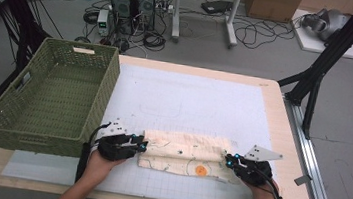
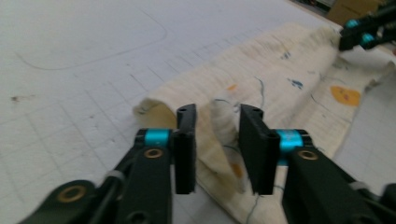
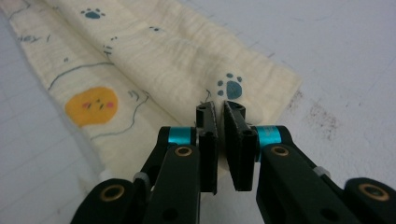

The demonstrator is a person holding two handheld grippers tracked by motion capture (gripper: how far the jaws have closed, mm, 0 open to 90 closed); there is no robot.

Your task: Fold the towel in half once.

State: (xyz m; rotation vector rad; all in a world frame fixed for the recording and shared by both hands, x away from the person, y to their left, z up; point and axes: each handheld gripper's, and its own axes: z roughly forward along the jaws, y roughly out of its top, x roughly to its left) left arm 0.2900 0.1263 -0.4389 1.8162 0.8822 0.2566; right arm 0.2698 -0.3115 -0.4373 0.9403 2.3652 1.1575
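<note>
A cream cloth (image 1: 183,153) printed with paw marks and an orange face lies folded into a long strip at the front of the white grid mat (image 1: 189,101). At its left end sits my left gripper (image 1: 143,146), which is open. In the left gripper view a raised fold of the cloth (image 2: 289,88) stands between the spread jaws of the left gripper (image 2: 217,112) without being pinched. My right gripper (image 1: 228,160) is at the cloth's right end. In the right gripper view the right gripper (image 3: 220,108) is nearly closed on the edge of the cloth (image 3: 154,60), beside a blue paw print.
A green woven basket (image 1: 104,96) stands on the table's left side, close to my left hand. The wooden table edge (image 1: 283,116) runs along the right. Behind the table, black tripod legs (image 1: 318,70) and cables lie on the floor.
</note>
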